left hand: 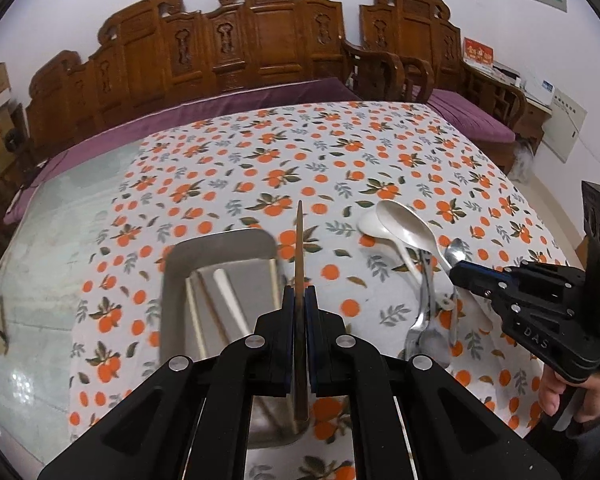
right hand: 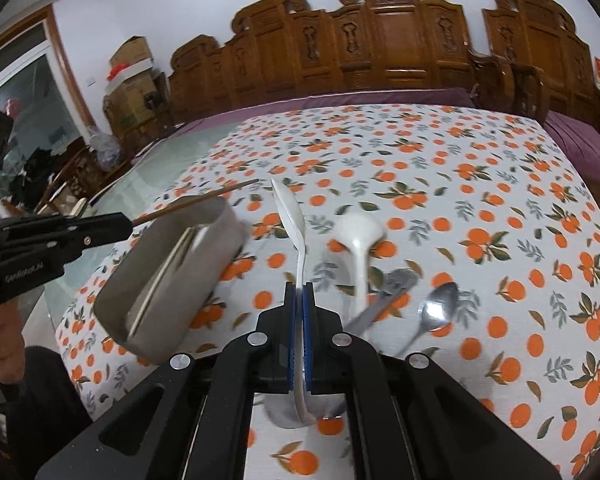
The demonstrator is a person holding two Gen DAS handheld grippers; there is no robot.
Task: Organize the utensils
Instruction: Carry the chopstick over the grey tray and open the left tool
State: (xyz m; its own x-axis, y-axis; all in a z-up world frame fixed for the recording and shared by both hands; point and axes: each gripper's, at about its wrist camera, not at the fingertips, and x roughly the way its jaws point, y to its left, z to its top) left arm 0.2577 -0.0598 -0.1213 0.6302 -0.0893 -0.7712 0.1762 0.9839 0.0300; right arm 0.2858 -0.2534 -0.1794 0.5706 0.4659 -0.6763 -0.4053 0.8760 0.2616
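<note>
In the left wrist view my left gripper (left hand: 300, 292) is shut on a brown wooden chopstick (left hand: 299, 240) that points forward, just right of a metal tray (left hand: 172, 280). The tray holds a white chopstick (left hand: 230, 300) and wooden ones. My right gripper (right hand: 299, 288) is shut on the handle of a white ceramic spoon (right hand: 290, 212), lifted above the cloth. From the left wrist, the right gripper (left hand: 458, 274) and its spoon (left hand: 404, 222) appear at the right. From the right wrist, the left gripper (right hand: 126, 226) and chopstick (right hand: 204, 196) hang over the tray (right hand: 220, 240).
A second white spoon (right hand: 358, 232) lies on the orange-patterned tablecloth (right hand: 480, 200), with a metal spoon (right hand: 440, 308) and another metal utensil (right hand: 396, 284) beside it. A carved wooden bench (left hand: 260, 40) stands behind the table. A person's hand (left hand: 556, 392) grips the right tool.
</note>
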